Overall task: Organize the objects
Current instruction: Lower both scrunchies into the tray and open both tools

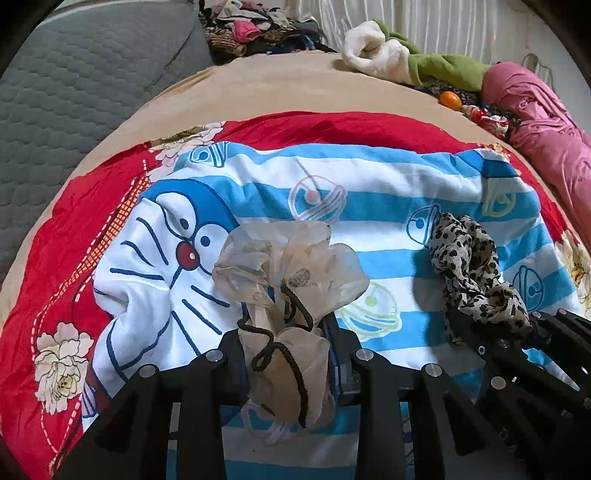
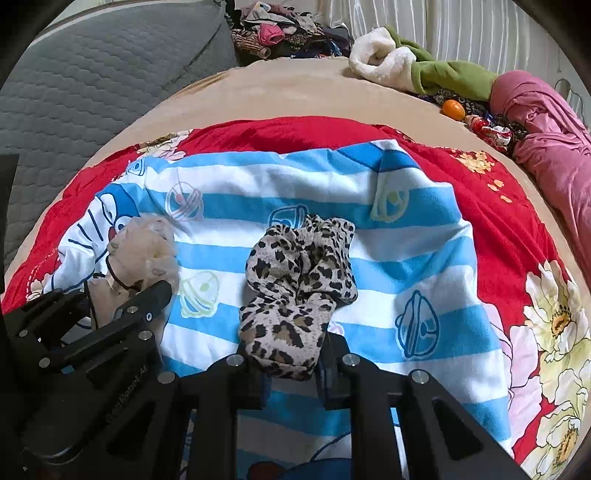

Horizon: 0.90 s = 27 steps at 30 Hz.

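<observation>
A sheer beige scrunchie (image 1: 291, 258) with a black hair tie (image 1: 295, 354) lies on the blue-and-white striped cartoon cloth (image 1: 369, 206). Its lower end sits between the fingers of my left gripper (image 1: 284, 332), which stand slightly apart around it without a clear squeeze. A leopard-print scrunchie (image 2: 299, 273) rests on the same cloth (image 2: 424, 266) to the right. My right gripper (image 2: 288, 354) is shut on its near end. Each gripper also shows in the other's view: the right gripper (image 1: 495, 325) and the left gripper (image 2: 110, 291) by the beige scrunchie (image 2: 144, 247).
The striped cloth lies over a red floral quilt (image 1: 55, 258) on a beige sheet (image 1: 277, 85). A grey quilted cushion (image 1: 74, 74) is at the left. At the back are a clothes pile (image 1: 255, 29), a white-and-green fleece (image 1: 399, 55), an orange (image 1: 448, 98) and a pink garment (image 1: 546, 125).
</observation>
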### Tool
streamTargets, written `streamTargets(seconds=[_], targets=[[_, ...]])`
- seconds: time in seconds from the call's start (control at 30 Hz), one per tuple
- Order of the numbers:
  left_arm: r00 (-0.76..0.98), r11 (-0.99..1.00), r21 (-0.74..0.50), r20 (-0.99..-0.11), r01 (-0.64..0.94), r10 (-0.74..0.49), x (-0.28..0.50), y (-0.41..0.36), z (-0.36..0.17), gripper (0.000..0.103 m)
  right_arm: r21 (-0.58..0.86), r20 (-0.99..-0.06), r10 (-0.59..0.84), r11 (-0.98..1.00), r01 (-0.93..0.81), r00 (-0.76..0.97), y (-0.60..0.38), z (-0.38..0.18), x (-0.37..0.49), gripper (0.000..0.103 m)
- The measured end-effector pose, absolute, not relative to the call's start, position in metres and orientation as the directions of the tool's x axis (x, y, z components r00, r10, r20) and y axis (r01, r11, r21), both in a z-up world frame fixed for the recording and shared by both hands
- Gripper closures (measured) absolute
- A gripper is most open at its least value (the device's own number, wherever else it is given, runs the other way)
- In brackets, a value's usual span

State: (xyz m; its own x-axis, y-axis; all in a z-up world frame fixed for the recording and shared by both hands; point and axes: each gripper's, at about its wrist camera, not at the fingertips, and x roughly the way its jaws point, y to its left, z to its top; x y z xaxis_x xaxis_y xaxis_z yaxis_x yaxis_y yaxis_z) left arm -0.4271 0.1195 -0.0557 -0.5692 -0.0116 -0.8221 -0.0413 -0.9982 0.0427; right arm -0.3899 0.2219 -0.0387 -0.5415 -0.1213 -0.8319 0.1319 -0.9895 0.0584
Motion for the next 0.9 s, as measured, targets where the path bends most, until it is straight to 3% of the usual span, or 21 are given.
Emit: streamTargets(seconds=[0.27,0.57,0.9], targets=[[-0.543,-0.998,0.053,-0.839,-0.032,-0.027,-0.428,0.114,-0.054,0.052,0.055,-0.841,-0.113,-0.991,0.125,-0.529,0.222,-0.037,-0.387,0.081],[-0.557,-0.998,0.058,-0.830,-0.035,-0.029,-0.414,0.108,-0.045,0.034,0.083,-0.828,-0.130,-0.990,0.111,-0.546,0.224,-0.027,-0.376,0.057],[-0.634,-0.999,0.047,-0.773,-0.021,-0.023,-0.402,0.104,-0.014,0.030,0.093,-0.768,-0.136,-0.990,0.102,-0.626,0.228,0.006,-0.364,0.049]])
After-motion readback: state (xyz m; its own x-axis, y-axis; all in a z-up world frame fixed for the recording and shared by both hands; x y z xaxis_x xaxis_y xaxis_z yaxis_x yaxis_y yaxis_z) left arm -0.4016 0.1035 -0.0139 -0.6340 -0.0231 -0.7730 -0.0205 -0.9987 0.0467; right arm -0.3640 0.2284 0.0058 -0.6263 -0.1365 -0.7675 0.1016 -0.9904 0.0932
